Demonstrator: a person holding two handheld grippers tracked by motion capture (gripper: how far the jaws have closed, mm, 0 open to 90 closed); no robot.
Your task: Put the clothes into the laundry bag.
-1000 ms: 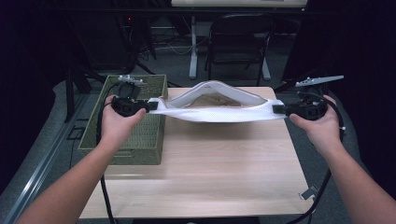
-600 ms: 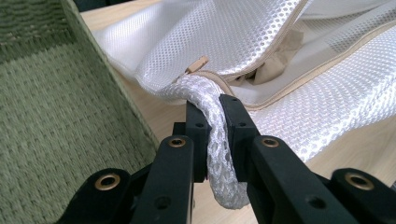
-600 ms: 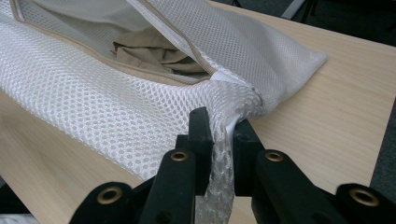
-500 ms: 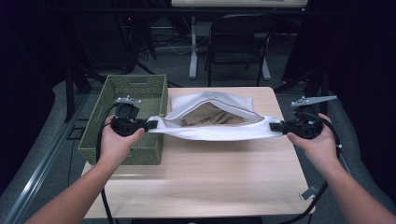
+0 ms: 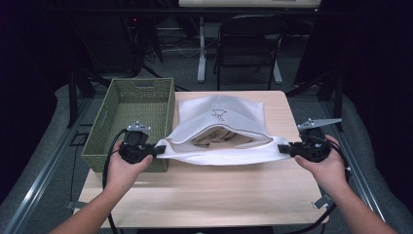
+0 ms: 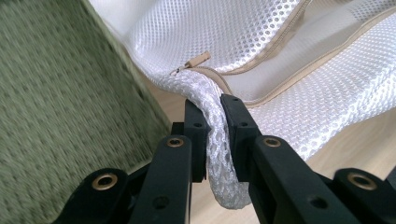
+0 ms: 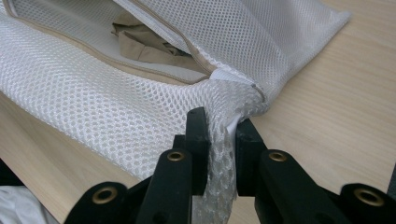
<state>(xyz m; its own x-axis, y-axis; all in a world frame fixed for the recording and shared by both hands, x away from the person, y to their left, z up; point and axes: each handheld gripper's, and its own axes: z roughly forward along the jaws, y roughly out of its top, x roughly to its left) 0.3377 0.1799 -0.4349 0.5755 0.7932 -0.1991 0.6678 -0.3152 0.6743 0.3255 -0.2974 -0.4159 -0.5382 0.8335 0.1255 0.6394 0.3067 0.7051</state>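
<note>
Pale wood makes up the one table, whose near half lies bare, wide room in front of the work. Two hands come in from the near edge, each with one gripper. At the left, the left gripper is clenched on a bunched corner of the single white mesh bag; in the left gripper view the cloth is squeezed tight between both jaws. At the right, the right gripper grasps the opposite corner, a twisted wad of mesh pinched between its jaws, and those jaws have just been easing slightly apart with the cloth caught between them. Between the two, the bag's near lip is drawn taut across the middle of the table while its body lies flat on the far half, its zip mouth gaping. Inside sits tan folded cloth; how many pieces I cannot tell. One green woven basket stands at the table's left edge, just beside the left gripper and touching or nearly touching the bag. Beyond the far edge, one dark chair stands on the floor.
</note>
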